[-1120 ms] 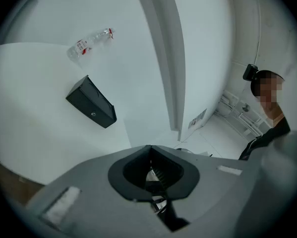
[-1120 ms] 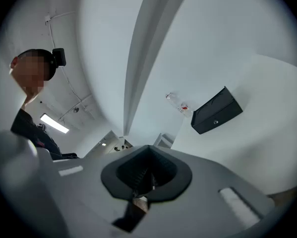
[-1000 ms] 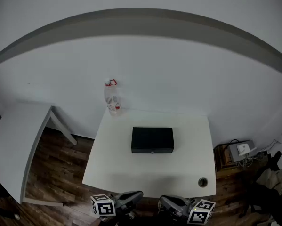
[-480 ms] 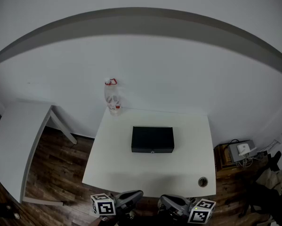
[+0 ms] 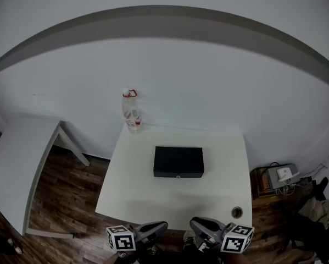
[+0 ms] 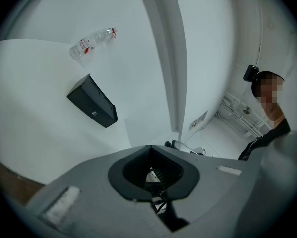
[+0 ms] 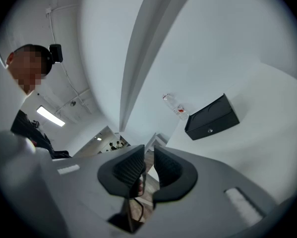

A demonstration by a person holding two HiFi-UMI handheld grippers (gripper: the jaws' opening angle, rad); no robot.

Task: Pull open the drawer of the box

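Observation:
A black box [image 5: 178, 162] lies in the middle of the white table [image 5: 153, 202], its drawer front with a small round knob [image 5: 178, 176] facing me. The same box [image 6: 91, 108] shows far off in the left gripper view and the box [image 7: 211, 117] in the right gripper view. My left gripper [image 5: 163, 225] hangs below the table's near edge, shut and empty. My right gripper [image 5: 194, 222] is beside it, its jaws opening with a narrow gap and nothing between them. Both are well short of the box.
A clear plastic bottle [image 5: 131, 112] with a red cap stands at the table's far left corner. A round hole [image 5: 237, 212] sits in the near right corner. A second white table [image 5: 16, 164] is to the left; cables and boxes [image 5: 282, 176] lie on the floor to the right.
The right gripper has shifted slightly up and to the right. The left gripper has hardly moved.

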